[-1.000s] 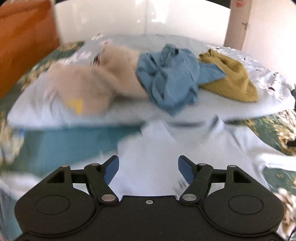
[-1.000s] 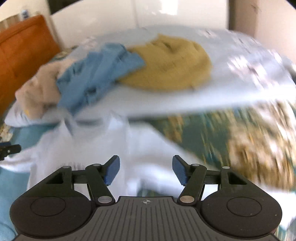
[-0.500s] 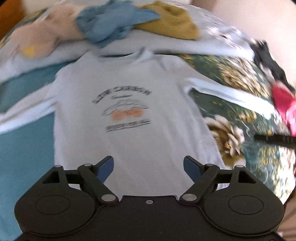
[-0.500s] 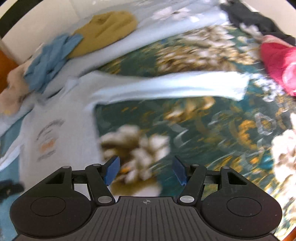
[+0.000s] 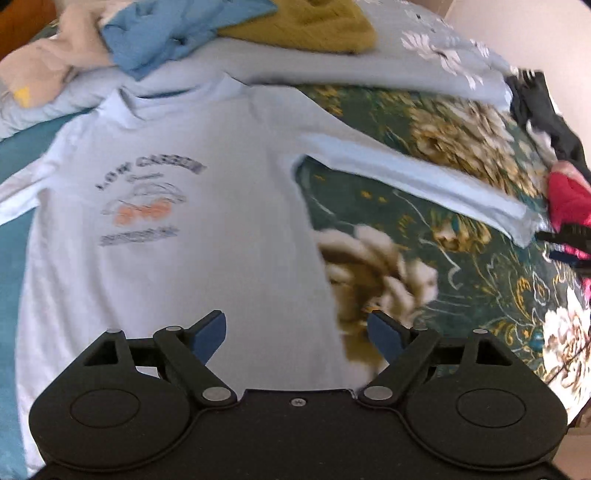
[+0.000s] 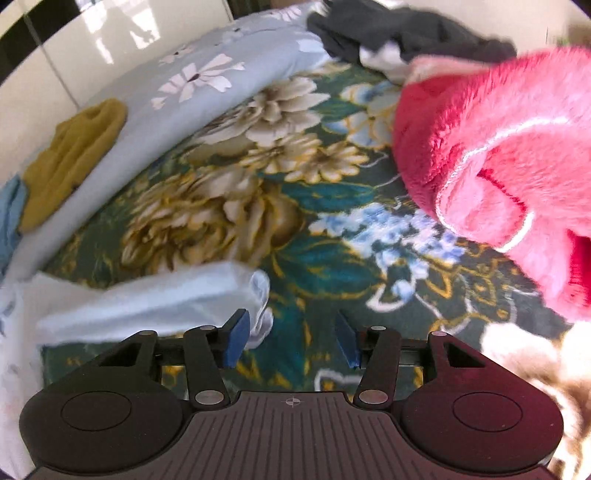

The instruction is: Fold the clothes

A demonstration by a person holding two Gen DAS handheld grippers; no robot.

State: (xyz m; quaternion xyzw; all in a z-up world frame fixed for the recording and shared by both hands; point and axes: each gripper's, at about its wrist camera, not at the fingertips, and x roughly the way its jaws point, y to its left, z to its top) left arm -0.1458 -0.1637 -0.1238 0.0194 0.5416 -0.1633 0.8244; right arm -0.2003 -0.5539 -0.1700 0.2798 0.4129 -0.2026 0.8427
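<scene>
A pale blue long-sleeved shirt (image 5: 207,206) with a dark print lies flat, front up, on a floral bedspread (image 5: 454,280). Its right sleeve (image 5: 424,177) stretches out toward the right. My left gripper (image 5: 297,334) hovers open over the shirt's lower right edge, nothing between its fingers. In the right wrist view the sleeve's cuff end (image 6: 255,295) lies just ahead of the left fingertip of my right gripper (image 6: 291,341). Its jaws are closing, and the cuff reaches a little way into the gap without being pinched.
A pillow (image 5: 369,66) at the bed's head carries a mustard garment (image 5: 314,26), a blue one (image 5: 173,33) and a beige one (image 5: 62,59). A fluffy red-pink garment (image 6: 509,155) and dark clothes (image 6: 399,29) lie to the right of the sleeve.
Both grippers swung down from facing the pillow pile to the shirt. The left one widened and slid right along the shirt body. The right one moved to the sleeve's cuff and narrowed.
</scene>
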